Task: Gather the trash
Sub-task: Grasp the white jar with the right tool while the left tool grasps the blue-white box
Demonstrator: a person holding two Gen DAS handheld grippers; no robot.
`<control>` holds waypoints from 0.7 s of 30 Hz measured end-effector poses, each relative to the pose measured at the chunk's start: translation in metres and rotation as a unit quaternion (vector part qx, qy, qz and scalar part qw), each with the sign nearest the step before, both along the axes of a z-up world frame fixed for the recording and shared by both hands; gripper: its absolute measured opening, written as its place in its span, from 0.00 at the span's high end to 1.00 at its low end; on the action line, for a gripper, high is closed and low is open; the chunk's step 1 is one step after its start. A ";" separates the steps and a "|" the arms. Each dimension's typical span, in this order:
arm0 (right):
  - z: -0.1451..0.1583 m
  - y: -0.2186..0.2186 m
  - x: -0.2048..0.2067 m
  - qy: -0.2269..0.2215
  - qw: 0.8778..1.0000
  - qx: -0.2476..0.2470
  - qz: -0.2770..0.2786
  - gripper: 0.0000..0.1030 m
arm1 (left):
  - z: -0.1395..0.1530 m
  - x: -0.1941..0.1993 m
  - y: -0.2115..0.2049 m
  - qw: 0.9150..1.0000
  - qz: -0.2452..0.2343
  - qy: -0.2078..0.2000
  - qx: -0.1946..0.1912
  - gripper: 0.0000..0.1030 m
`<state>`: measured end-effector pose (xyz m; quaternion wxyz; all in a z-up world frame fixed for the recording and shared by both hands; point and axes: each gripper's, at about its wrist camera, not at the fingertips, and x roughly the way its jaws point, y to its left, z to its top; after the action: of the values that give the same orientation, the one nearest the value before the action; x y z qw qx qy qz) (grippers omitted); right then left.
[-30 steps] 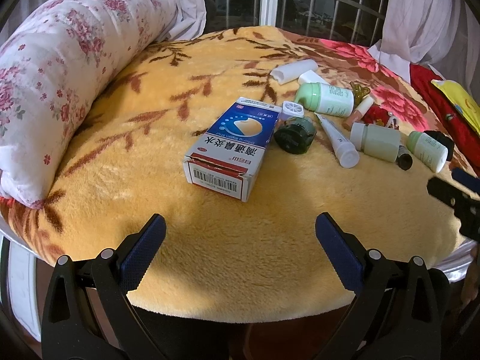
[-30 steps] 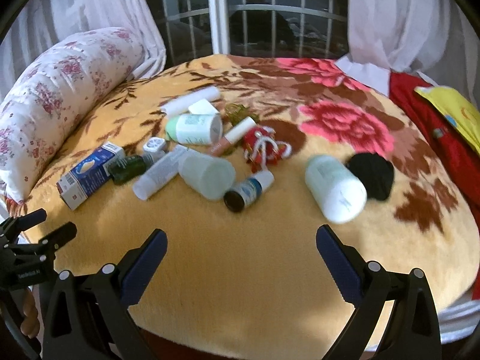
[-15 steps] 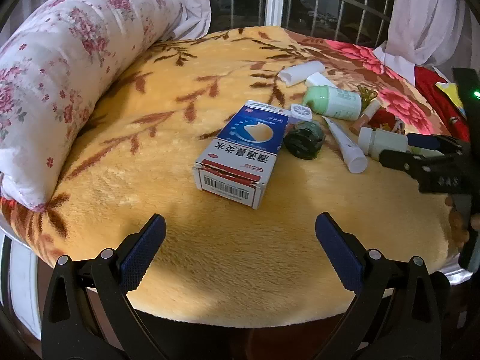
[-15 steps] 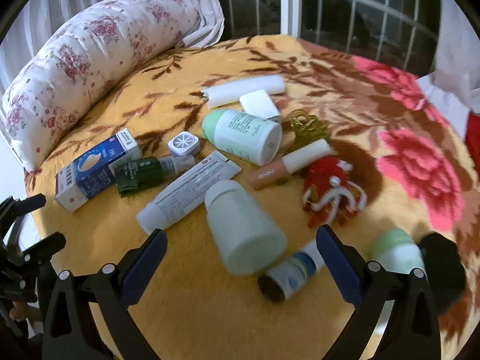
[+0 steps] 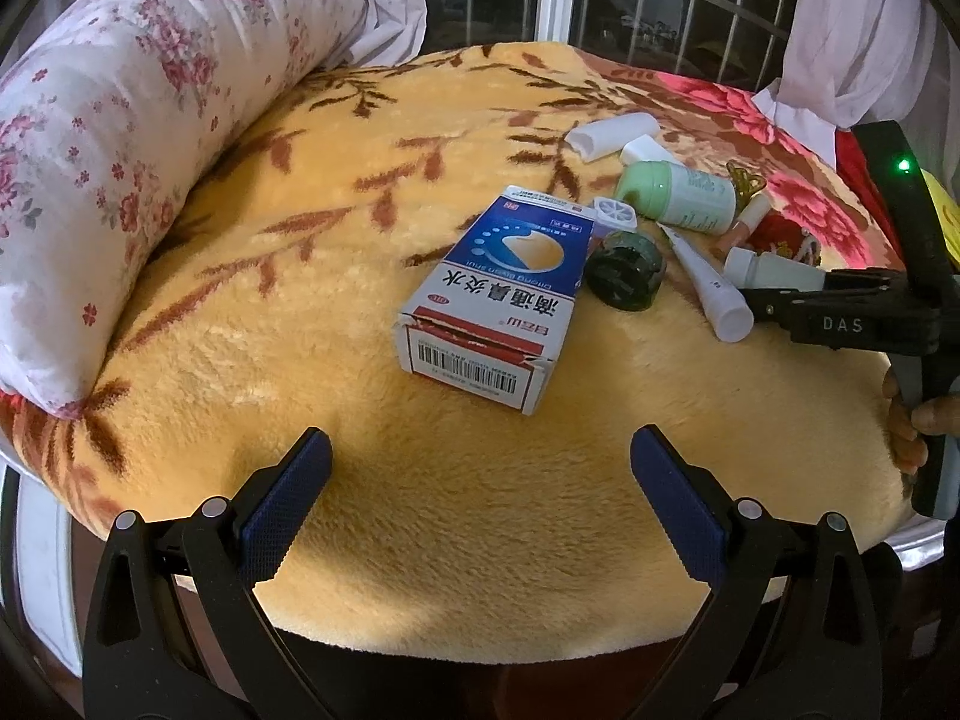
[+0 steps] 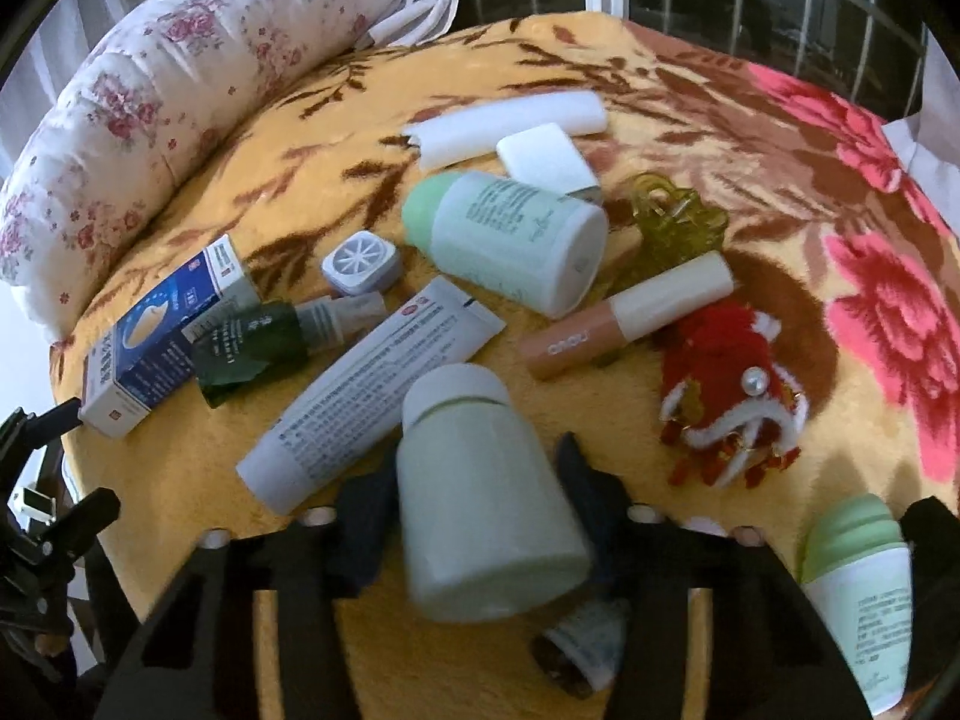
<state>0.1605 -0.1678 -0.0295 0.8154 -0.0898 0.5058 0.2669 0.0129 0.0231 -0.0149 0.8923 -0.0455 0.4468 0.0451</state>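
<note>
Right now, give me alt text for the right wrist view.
The right gripper closes around a pale green bottle lying on a yellow floral blanket, with a white tube, blue box and red tassel ornament scattered beyond.

A pale green bottle (image 6: 480,480) with a white cap lies on its side on the yellow blanket, cap pointing away; just beside it lies a white tube (image 6: 366,396); farther left, a blue-and-white medicine box (image 5: 498,294) lies flat, barcode end nearest.
</note>
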 end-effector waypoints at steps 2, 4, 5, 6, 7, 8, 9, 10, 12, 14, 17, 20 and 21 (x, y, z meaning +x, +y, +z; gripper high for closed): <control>0.000 0.003 -0.002 -0.003 1.000 -0.007 -0.003 0.55 | 0.000 -0.001 0.001 1.000 0.000 -0.001 -0.001 0.05; 0.000 0.006 -0.005 -0.010 1.000 -0.012 -0.004 0.56 | 0.000 -0.002 0.002 1.000 -0.001 -0.002 -0.002 0.05; 0.000 0.006 -0.006 -0.012 1.000 -0.013 -0.008 0.57 | 0.000 -0.002 0.002 1.000 -0.002 -0.003 -0.003 0.05; 0.002 0.006 -0.008 -0.017 1.000 -0.012 -0.014 0.57 | 0.001 -0.003 0.003 1.000 -0.004 -0.004 -0.004 0.05; 0.004 0.006 -0.011 -0.022 1.000 -0.010 -0.017 0.58 | 0.002 -0.004 0.004 1.000 -0.008 -0.006 -0.005 0.05; 0.008 0.006 -0.016 -0.031 0.999 -0.004 -0.018 0.59 | 0.003 -0.005 0.005 1.000 -0.015 -0.010 -0.006 0.05; 0.014 0.006 -0.024 -0.045 0.999 0.007 -0.016 0.59 | 0.004 -0.005 0.006 1.000 -0.023 -0.015 -0.005 0.05; 0.019 0.004 -0.029 -0.053 0.998 0.015 -0.018 0.59 | 0.006 -0.004 0.006 0.999 -0.032 -0.021 0.000 0.05; 0.031 -0.001 -0.046 -0.068 0.997 0.038 -0.027 0.59 | 0.008 0.001 0.007 0.998 -0.050 -0.031 0.012 0.05; 0.040 -0.008 -0.061 -0.082 0.994 0.056 -0.038 0.59 | 0.009 0.009 0.009 0.997 -0.072 -0.032 0.017 0.05; 0.048 -0.019 -0.084 -0.092 0.991 0.084 -0.054 0.59 | 0.004 0.028 0.012 0.993 -0.113 -0.025 0.016 0.05; 0.050 -0.027 -0.102 -0.093 0.987 0.104 -0.074 0.59 | -0.003 0.041 0.011 0.990 -0.139 -0.022 0.013 0.05; 0.049 -0.033 -0.107 -0.092 0.986 0.111 -0.084 0.59 | -0.007 0.050 0.012 0.989 -0.147 -0.018 0.009 0.05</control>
<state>0.0531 -0.2003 0.0191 0.8828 0.0197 0.4018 0.2427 0.0626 0.0349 -0.0218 0.8977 0.0283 0.4317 -0.0836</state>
